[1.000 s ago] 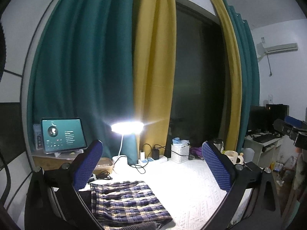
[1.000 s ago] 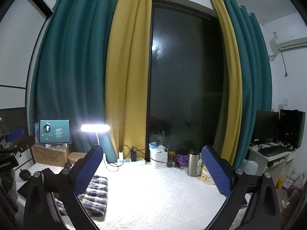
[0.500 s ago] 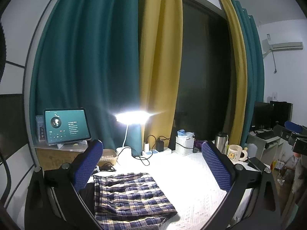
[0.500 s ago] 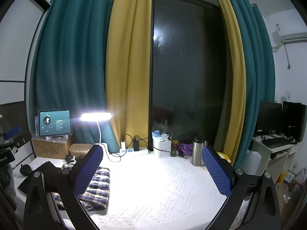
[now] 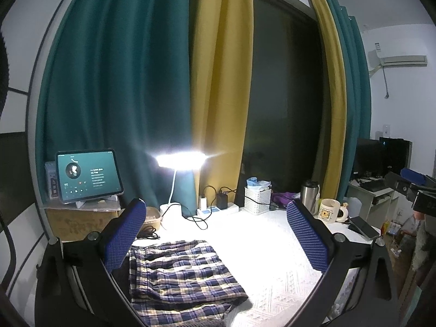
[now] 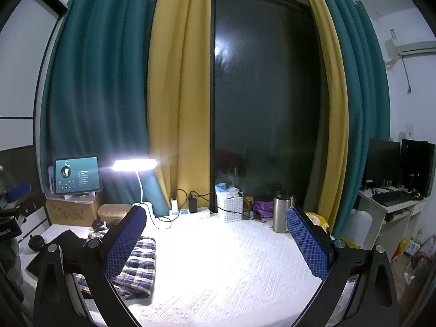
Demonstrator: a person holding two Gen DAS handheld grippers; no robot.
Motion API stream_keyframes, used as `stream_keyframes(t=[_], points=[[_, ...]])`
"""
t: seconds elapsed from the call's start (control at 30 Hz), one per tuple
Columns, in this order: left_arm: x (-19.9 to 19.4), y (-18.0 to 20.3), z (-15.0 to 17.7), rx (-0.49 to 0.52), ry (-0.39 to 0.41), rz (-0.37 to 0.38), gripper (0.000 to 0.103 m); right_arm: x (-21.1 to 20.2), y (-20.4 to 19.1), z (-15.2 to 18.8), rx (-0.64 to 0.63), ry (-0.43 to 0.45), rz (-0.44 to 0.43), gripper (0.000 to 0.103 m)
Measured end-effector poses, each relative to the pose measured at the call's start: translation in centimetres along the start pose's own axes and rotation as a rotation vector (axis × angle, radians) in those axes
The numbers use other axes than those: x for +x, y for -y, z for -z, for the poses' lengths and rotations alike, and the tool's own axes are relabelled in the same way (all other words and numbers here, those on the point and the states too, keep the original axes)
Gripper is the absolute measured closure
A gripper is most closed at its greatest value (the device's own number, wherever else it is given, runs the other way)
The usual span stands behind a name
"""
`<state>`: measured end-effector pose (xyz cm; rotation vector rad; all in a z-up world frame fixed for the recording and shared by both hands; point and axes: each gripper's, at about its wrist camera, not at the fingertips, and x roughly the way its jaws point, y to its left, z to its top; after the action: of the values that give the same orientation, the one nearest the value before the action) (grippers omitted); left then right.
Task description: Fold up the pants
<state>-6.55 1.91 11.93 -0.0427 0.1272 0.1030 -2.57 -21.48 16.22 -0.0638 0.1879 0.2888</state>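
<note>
Both of your tools have lifted and pulled back over the last second: the view from each has tilted upward, and the plaid pants [image 5: 179,275] now sit lower in the frame than a moment ago. Your left tool [image 5: 215,234] hangs above the pants with its fingers spread wide and nothing between them. Your right tool [image 6: 215,241] is likewise spread and empty, out over bare white table [image 6: 231,267] well to the right of the garment. With both tools clear of the cloth, the fold looks finished, or close to it, and you appear to be withdrawing.

The pants lie on the left part of the table as a compact, roughly rectangular stack of layers, beside a dark cloth [image 6: 62,245] at the left edge. From the left wrist view, the long axis of the bundle runs away from you, toward the lamp [image 5: 179,160] and the curtains [image 5: 114,81], with a folded edge nearest you and a slightly rumpled edge at the far end. You cannot tell which end holds the waistband. The top layer shows a few soft creases, so a last smoothing may be worthwhile.
</note>
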Motion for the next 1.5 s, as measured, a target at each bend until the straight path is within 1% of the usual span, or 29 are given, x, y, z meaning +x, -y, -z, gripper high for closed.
stream_keyframes(t=[0.43,1.23,1.5], points=[[-0.08,-0.23,-0.04,-0.009,-0.003,0.013,0.001,0.27,-0.21,0.2,-0.002,-0.005,0.002,0.0],[0.11,-0.2,-0.14,-0.018,0.007,0.011,0.001,0.27,-0.03,0.1,0.0,-0.005,0.0,0.0],[0.14,-0.08,-0.01,-0.011,0.0,0.016,0.001,0.3,0.1,0.09,0.002,-0.003,0.0,0.0]])
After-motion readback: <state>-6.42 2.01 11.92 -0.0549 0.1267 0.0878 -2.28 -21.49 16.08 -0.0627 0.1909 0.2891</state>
